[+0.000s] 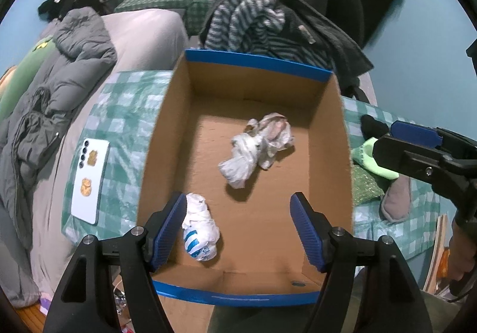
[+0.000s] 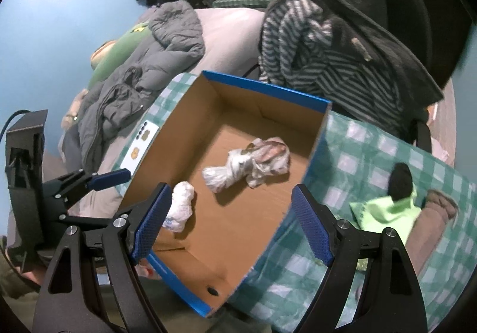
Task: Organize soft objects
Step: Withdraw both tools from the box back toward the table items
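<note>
An open cardboard box (image 1: 322, 130) with blue rims (image 2: 262, 91) stands on a green checked cloth. Inside lie a knotted clear plastic bag (image 1: 256, 148) (image 2: 247, 166) and a small white bag with blue print (image 1: 199, 228) (image 2: 180, 207). My left gripper (image 1: 238, 228) is open and empty above the box's near end. My right gripper (image 2: 229, 225) is open and empty over the box's near right wall. A lime green sock (image 2: 387, 210) (image 1: 372, 160), a black soft item (image 2: 401, 180) and a brown-grey one (image 2: 435, 213) lie on the cloth right of the box.
A white phone (image 1: 89, 180) lies on the cloth left of the box. A grey jacket (image 1: 44, 88) lies on the bed at left. A chair draped with striped and dark clothes (image 1: 268, 10) stands behind the box.
</note>
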`<state>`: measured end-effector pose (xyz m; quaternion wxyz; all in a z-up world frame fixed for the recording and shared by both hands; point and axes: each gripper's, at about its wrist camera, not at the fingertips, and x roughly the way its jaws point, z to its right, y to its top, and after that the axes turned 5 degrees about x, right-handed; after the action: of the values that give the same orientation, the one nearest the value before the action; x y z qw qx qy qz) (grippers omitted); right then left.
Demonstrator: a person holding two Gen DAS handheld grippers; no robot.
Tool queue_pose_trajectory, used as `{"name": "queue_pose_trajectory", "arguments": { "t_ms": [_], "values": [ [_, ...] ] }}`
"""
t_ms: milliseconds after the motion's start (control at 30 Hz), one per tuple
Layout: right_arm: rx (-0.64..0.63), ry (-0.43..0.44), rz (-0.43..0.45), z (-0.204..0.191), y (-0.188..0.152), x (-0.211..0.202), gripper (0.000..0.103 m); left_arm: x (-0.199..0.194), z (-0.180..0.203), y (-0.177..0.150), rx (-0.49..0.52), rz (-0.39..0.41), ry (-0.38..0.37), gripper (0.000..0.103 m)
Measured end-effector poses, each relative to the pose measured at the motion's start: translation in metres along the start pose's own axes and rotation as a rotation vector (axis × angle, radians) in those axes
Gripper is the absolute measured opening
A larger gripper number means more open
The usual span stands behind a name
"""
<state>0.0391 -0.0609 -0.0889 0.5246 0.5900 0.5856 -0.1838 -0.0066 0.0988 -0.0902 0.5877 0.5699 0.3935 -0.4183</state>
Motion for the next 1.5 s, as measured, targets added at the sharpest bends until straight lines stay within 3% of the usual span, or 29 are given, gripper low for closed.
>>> {"name": "queue_pose_trajectory", "arguments": {
  "t_ms": [867,1233,1500],
  "values": [
    [0.275,-0.167,0.073,0.114,-0.060,-0.075,0.083,0.013,0.100,0.021,0.155,-0.022,-0.129,0.073],
    [0.336,-0.224,0.072,0.151,-0.077,-0.085,0.083,0.026,0.140,0.027,0.216,-0.040,-0.159,0.073],
    [0.360,-0.251,0.058,0.171,-0.087,-0.084,0.083,0.051,0.161,0.023,0.217,-0.100,-0.187,0.073]
  ]
}}
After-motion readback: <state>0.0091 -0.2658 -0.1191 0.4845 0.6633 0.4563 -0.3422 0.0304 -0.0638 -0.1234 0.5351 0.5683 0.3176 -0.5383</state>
